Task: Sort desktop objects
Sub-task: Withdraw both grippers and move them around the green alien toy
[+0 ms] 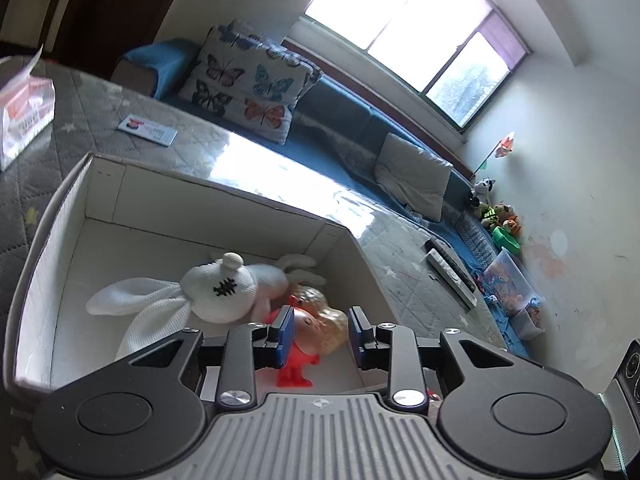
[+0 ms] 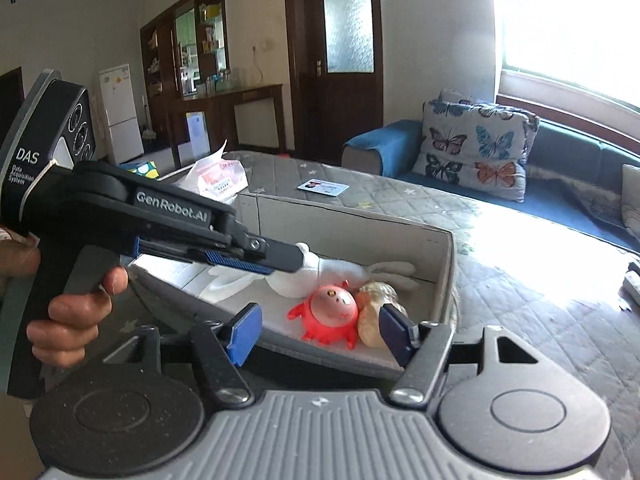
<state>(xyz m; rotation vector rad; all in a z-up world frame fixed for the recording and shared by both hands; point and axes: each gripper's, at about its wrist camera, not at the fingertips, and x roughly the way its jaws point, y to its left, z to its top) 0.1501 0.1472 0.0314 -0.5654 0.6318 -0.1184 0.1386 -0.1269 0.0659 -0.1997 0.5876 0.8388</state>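
An open grey box with a white lining (image 1: 52,240) (image 2: 352,216) stands on the quilted table. In it lie a white knitted rabbit (image 1: 224,284) (image 2: 304,276), a red round toy with a pink face (image 1: 308,354) (image 2: 332,312) and a golden shell-like thing (image 1: 332,326) (image 2: 372,320) beside it. My left gripper (image 1: 320,332) (image 2: 292,260) hovers over the box, open, with nothing between its blue pads. A hand holds it by the handle. My right gripper (image 2: 320,332) sits at the near side of the box, open and empty, with the red toy seen beyond its gap.
A card (image 1: 147,130) (image 2: 323,187) and a tissue pack (image 1: 24,108) (image 2: 218,180) lie on the table past the box. Remotes (image 1: 450,276) rest near the table's right edge. A blue sofa with a butterfly cushion (image 1: 248,84) (image 2: 476,148) runs behind.
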